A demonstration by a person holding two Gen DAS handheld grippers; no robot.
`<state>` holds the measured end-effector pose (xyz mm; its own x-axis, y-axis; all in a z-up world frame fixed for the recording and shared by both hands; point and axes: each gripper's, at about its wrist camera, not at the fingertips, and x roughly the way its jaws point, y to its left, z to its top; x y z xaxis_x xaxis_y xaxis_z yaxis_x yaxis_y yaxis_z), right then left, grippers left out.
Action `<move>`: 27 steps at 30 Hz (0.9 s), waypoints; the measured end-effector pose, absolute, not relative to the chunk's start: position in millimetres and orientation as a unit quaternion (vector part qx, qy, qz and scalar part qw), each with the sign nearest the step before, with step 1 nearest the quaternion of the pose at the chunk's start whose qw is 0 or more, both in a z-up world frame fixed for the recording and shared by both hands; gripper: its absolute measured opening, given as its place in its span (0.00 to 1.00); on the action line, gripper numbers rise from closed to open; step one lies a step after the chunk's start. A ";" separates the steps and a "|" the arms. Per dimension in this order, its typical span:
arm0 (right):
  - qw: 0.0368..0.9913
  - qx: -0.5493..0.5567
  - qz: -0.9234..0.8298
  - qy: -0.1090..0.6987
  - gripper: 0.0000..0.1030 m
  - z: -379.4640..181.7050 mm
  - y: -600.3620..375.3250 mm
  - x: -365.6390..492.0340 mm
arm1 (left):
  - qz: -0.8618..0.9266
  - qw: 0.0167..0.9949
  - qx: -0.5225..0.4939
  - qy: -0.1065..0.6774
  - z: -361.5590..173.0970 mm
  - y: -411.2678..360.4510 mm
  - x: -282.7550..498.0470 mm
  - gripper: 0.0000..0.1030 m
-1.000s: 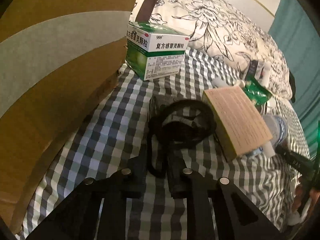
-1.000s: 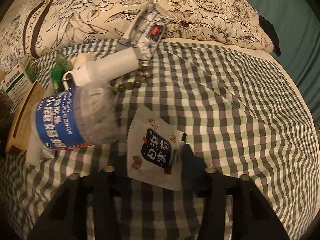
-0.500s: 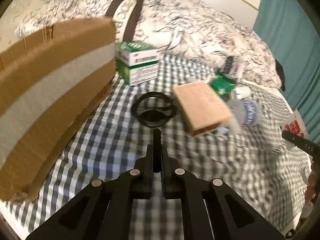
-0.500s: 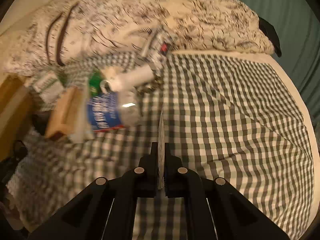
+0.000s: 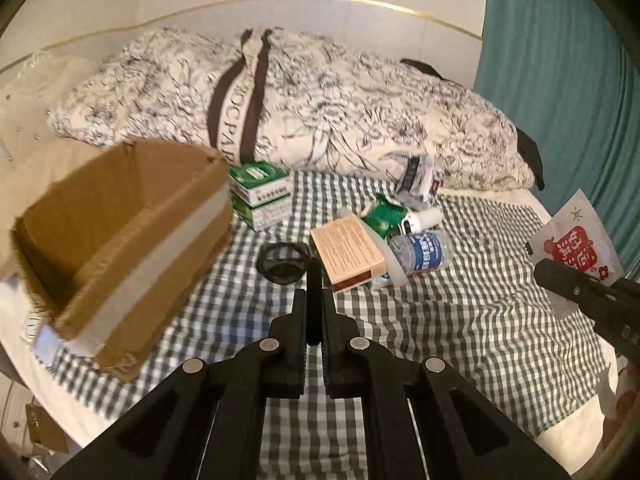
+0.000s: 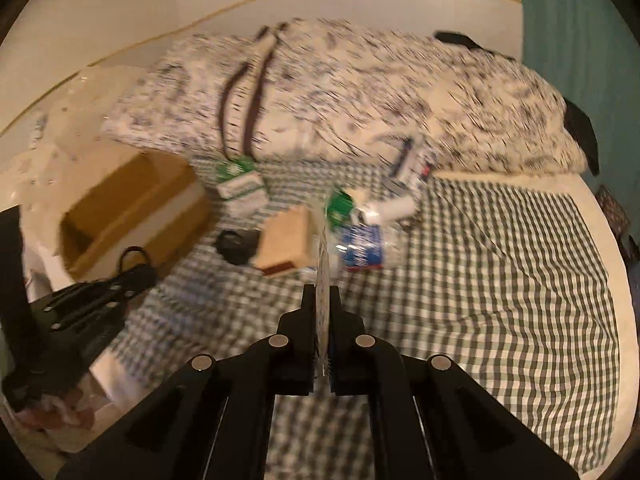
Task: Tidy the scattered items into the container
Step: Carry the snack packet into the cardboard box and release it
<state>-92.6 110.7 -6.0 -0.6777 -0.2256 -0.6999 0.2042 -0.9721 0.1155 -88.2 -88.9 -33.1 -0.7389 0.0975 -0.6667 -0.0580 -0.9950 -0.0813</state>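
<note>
Checked bedspread [image 5: 460,320], packet [image 6: 322,264] in right gripper [image 6: 322,312]

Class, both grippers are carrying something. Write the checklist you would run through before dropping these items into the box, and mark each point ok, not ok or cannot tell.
1. Left gripper shut on the black strap: ok.
2. Right gripper shut on the snack packet: ok.
3. Cardboard box open on top, with room showing inside: ok.
4. Both held items above the box opening: not ok. They hang over the checked blanket, with the box off to the left.
5. Strap free of the black item on the bed: cannot tell.
6. All scattered items collected: not ok. The green medicine box, brown box and water bottle lie on the blanket.
</note>
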 end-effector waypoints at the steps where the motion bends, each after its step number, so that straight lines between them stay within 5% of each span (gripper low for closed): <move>1: 0.125 0.379 -0.917 -0.013 0.04 -0.1 104.9 -87.1 | 0.934 0.038 -0.354 -0.026 -27.5 -91.6 -82.7 0.06; 14: 0.200 0.334 -0.921 0.010 0.04 49.1 24.7 -41.1 | 0.945 -0.026 -0.324 -0.031 27.2 -171.0 -34.4 0.06; 27: 0.292 0.327 -0.899 0.019 0.04 61.5 -89.8 -97.1 | 0.943 -0.088 -0.316 -0.051 36.8 -277.0 -70.8 0.06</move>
<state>-97.1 -89.8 61.5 -0.6156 -0.5116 -0.5995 0.5364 -0.8292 0.1568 -70.8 -277.0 36.8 -0.7854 -0.1336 -0.6045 0.1986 -0.9792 -0.0415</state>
